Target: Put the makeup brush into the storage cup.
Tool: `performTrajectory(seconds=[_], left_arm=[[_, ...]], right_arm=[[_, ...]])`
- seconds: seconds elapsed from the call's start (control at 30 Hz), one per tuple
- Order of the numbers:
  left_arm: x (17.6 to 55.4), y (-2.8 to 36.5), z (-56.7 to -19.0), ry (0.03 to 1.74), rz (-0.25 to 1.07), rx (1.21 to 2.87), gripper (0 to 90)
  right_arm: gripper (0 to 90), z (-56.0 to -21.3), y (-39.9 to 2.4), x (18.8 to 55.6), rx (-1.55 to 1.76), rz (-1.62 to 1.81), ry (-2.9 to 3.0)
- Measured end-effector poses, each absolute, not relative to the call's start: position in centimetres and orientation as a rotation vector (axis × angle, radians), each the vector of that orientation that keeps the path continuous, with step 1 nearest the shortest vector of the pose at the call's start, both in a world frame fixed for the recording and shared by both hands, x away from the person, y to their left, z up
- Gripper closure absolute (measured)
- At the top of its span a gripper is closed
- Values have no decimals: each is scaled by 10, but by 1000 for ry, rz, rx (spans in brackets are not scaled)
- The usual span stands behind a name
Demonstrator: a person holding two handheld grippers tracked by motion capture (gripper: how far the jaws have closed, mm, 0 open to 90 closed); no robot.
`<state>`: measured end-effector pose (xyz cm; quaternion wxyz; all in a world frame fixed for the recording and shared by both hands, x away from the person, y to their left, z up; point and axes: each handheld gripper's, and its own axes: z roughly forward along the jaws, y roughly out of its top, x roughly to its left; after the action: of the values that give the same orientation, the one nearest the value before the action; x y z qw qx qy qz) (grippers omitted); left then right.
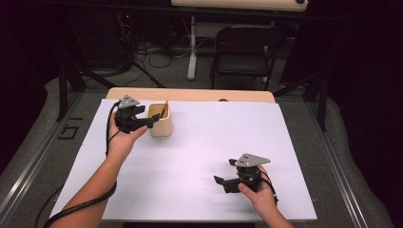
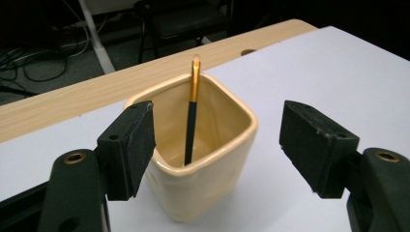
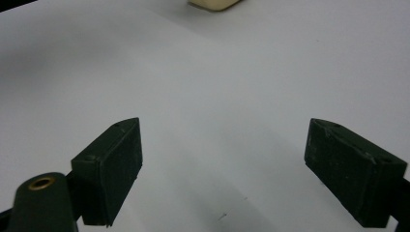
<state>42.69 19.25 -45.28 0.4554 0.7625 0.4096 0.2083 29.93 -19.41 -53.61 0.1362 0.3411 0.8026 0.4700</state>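
A cream square cup [image 1: 159,125] stands upright at the back left of the white sheet [image 1: 199,142]. A thin stick [image 1: 164,110] with a black shaft and a gold top leans inside it. My left gripper [image 1: 149,118] is open just left of the cup, its jaws pointing at it. In the left gripper view the cup [image 2: 203,169] and stick [image 2: 192,130] sit ahead, between the spread jaws of the left gripper [image 2: 220,145]; the right pad is clear of the wall. My right gripper [image 1: 224,171] is open over the bare sheet at the front right, with nothing between the jaws of the right gripper [image 3: 227,164].
The sheet covers a wooden table whose far edge [image 1: 190,94] shows behind the cup. A black chair [image 1: 244,47] and cables stand on the floor beyond. The cup's base [image 3: 212,4] shows at the top of the right gripper view.
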Motion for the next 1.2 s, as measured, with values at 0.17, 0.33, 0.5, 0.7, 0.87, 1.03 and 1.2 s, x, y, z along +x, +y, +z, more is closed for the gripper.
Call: performTrajectory(seconds=[0.17, 0.33, 0.5, 0.7, 0.87, 1.03, 1.2], left_arm=[[416, 195, -450, 971, 486, 1912, 290], [405, 197, -449, 938, 472, 1938, 290], [394, 196, -452, 911, 451, 1947, 290], [383, 191, -459, 884, 429, 1946, 289], [371, 188, -470, 866, 409, 1946, 290], [359, 187, -482, 854, 398, 1953, 291], [344, 186, -493, 838, 391, 1954, 293]], right_arm=[[134, -536, -194, 299, 989, 1360, 2323], [134, -536, -194, 299, 989, 1359, 2323], [134, -536, -193, 299, 989, 1354, 2325], [134, -536, -193, 299, 986, 1355, 2324], [135, -536, -194, 299, 986, 1355, 2323], [135, -536, -193, 299, 985, 1353, 2323], [135, -535, -194, 298, 983, 1353, 2325]])
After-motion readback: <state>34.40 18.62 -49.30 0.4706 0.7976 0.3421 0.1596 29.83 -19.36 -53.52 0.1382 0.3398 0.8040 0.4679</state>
